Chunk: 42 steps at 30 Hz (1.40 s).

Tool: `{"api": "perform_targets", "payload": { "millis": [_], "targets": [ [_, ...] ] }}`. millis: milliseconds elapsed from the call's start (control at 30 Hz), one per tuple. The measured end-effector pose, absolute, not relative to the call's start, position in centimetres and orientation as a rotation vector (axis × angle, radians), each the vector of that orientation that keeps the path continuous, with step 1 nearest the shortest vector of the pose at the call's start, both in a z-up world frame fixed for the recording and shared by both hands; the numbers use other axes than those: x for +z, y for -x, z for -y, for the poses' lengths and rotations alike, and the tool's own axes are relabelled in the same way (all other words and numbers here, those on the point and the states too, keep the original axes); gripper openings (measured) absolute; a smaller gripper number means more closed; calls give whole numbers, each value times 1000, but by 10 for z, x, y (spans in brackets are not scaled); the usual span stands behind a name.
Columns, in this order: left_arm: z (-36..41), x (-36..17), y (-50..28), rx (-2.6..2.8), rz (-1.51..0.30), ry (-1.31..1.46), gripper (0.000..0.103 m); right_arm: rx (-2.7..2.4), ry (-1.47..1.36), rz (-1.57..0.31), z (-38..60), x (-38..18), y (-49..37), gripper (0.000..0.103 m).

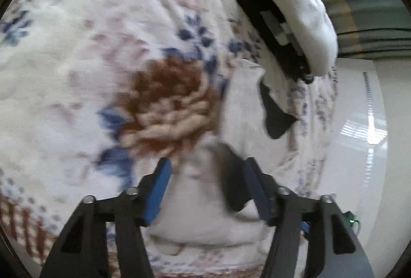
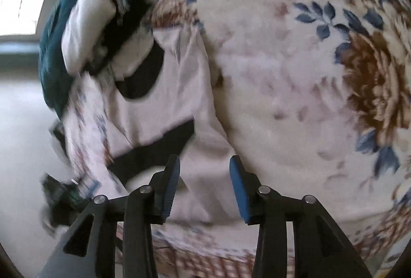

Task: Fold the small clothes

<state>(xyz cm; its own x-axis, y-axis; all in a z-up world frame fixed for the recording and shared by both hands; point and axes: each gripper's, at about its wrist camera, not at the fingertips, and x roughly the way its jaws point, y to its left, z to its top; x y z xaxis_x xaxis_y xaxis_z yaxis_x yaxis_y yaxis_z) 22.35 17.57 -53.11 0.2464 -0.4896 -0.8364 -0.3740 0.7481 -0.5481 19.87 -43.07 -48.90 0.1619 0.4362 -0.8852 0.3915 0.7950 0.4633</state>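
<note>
While both grippers gape (blurred), garment lies flat.

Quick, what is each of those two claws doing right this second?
Left gripper: open, its fingers either side of the white garment, not pinching it.
Right gripper: open, over the same white garment, holding nothing.

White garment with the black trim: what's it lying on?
The white garment lies on the floral blanket, near its edge. Both grippers, left and right, are open over it. Anything beneath the cloth is hidden.
</note>
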Motion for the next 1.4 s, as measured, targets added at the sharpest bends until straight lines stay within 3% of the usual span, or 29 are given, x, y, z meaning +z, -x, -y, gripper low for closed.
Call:
{"api": "perform_targets", "payload": {
  "millis": [167, 400, 433, 467, 500, 533, 600, 633, 667, 767, 1100, 1200, 1233, 1267, 1400],
  "targets": [
    [-142, -544, -216, -100, -1414, 530, 58, 44, -508, -1506, 400, -506, -191, 43],
    [-92, -563, -237, -154, -1418, 319, 58, 106, -323, -1450, 360, -506, -227, 43],
    [-87, -564, -241, -157, -1417, 299, 58, 114, -268, -1467, 352, -511, -232, 36],
    [-84, -566, -244, -160, -1418, 283, 57, 117, -217, -1480, 345, -516, -236, 9],
    [-81, -568, -247, -157, -1422, 268, 57, 119, -187, -1489, 340, -520, -239, 2],
    [-80, -569, -249, -150, -1421, 254, 56, 118, -164, -1494, 336, -523, -242, 2],
    [-82, -568, -252, -157, -1406, 266, 40, 85, -149, -1452, 339, -518, -243, 2],
    [-84, -569, -254, -161, -1405, 272, 21, 65, -171, -1438, 345, -515, -244, 2],
    [-86, -571, -257, -168, -1411, 279, 9, 25, -218, -1419, 356, -511, -245, 2],
    [-93, -571, -262, -160, -1391, 303, 4, -74, -317, -1383, 383, -508, -247, 2],
    [-112, -580, -280, -164, -1430, 461, 7, -90, -435, -1431, 401, -529, -262, 3],
    [-117, -580, -279, -189, -1425, 522, 24, -87, -490, -1447, 403, -532, -264, 22],
    [-117, -581, -279, -187, -1424, 525, 38, -83, -508, -1442, 404, -531, -263, 39],
    [-117, -583, -279, -189, -1424, 535, 49, -74, -536, -1439, 406, -531, -263, 48],
    [-115, -592, -280, -186, -1445, 556, 49, -43, -578, -1474, 404, -539, -263, 48]
  ]
}}
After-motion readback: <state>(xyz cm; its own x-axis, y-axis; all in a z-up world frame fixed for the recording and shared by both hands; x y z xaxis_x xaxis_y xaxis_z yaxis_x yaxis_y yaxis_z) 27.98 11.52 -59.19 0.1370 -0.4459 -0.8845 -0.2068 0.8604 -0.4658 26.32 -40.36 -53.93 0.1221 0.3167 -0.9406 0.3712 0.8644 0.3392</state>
